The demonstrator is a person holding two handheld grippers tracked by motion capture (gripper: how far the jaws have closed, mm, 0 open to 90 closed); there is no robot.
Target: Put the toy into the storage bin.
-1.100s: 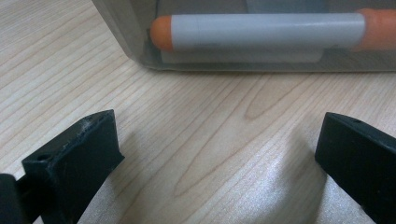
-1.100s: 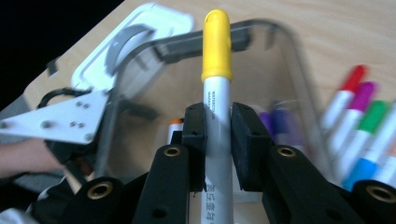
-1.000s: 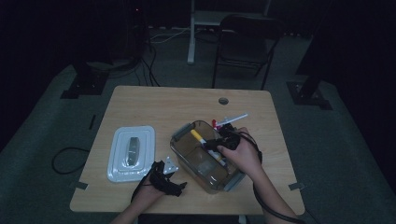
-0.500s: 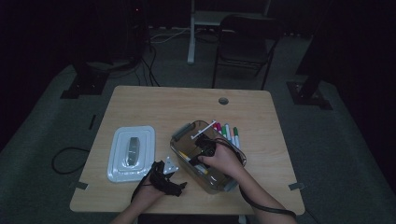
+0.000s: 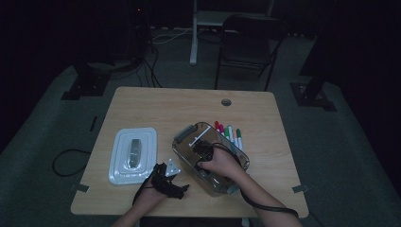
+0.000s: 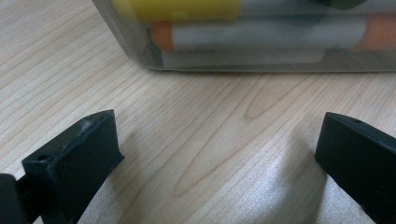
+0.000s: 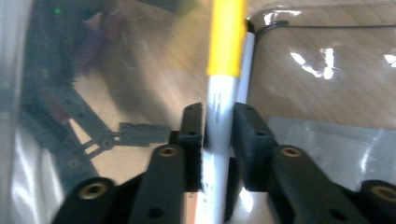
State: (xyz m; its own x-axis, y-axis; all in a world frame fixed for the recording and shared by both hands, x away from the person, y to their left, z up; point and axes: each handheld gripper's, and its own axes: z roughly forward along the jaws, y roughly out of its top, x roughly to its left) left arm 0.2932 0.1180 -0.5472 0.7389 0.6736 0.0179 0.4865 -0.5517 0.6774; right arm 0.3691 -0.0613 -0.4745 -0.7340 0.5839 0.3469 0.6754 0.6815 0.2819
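Inside the bin (image 5: 185,138), the right gripper (image 7: 218,122) pinches a marker (image 7: 218,112), though its jaws have just been easing apart; the marker's long axis runs straight away along the jaws, yellow cap at the far end. Printing on the barrel is too blurred to read. Further markers (image 5: 228,134) lie side by side on the table (image 5: 265,113) just beyond the bin. Left gripper (image 6: 210,154) rests spread on the wood by the bin's wall, nothing between its jaws
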